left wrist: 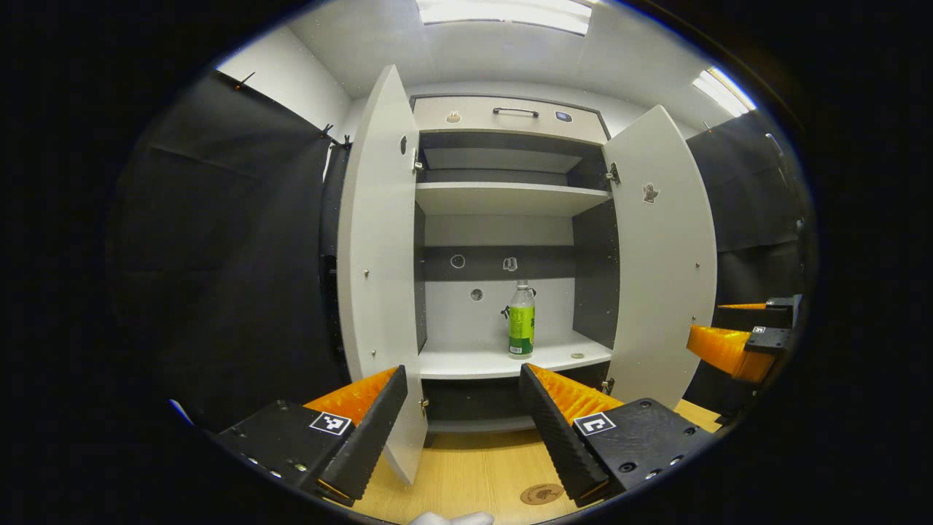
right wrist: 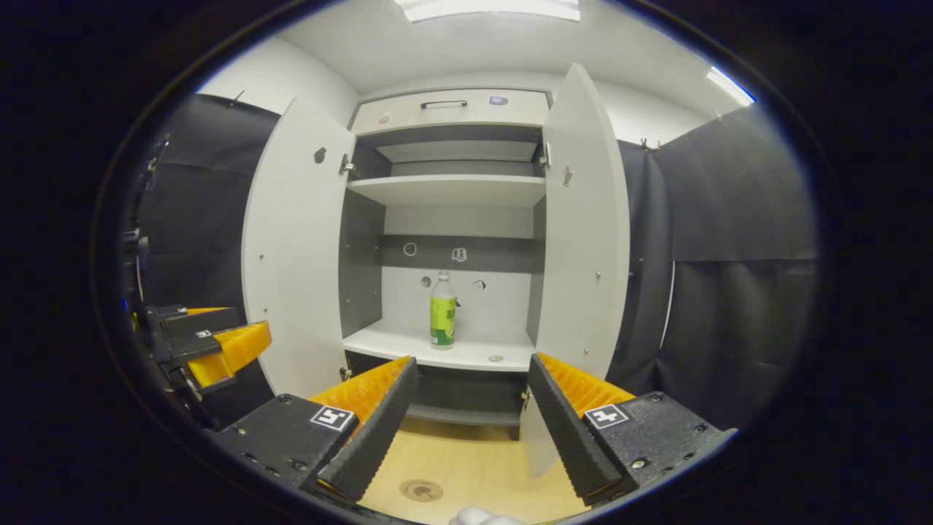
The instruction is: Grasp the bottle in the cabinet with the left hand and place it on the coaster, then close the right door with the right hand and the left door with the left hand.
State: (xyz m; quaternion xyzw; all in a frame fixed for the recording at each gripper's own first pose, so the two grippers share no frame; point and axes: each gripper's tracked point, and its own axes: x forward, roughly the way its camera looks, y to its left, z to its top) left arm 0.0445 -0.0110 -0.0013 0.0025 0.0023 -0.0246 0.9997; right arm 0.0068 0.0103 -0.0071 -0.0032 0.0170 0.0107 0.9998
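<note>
A clear bottle with a green label (left wrist: 521,321) (right wrist: 442,311) stands upright on the lower shelf (left wrist: 481,361) of the white cabinet. Both doors hang wide: the left door (left wrist: 379,248) (right wrist: 295,248) and the right door (left wrist: 663,248) (right wrist: 579,226). A round brown coaster (left wrist: 541,494) (right wrist: 420,490) lies on the wooden tabletop in front of the cabinet. My left gripper (left wrist: 463,375) is open, well short of the shelf, with nothing between its fingers. My right gripper (right wrist: 470,364) is open too and holds nothing. In the left gripper view the right gripper (left wrist: 736,343) shows beside the right door.
The cabinet has an upper shelf (left wrist: 510,197) and a drawer with a dark handle (left wrist: 515,111) on top. A small round thing (left wrist: 577,356) lies on the lower shelf right of the bottle. Black cloth walls stand on both sides. The wooden tabletop (left wrist: 466,467) stretches below.
</note>
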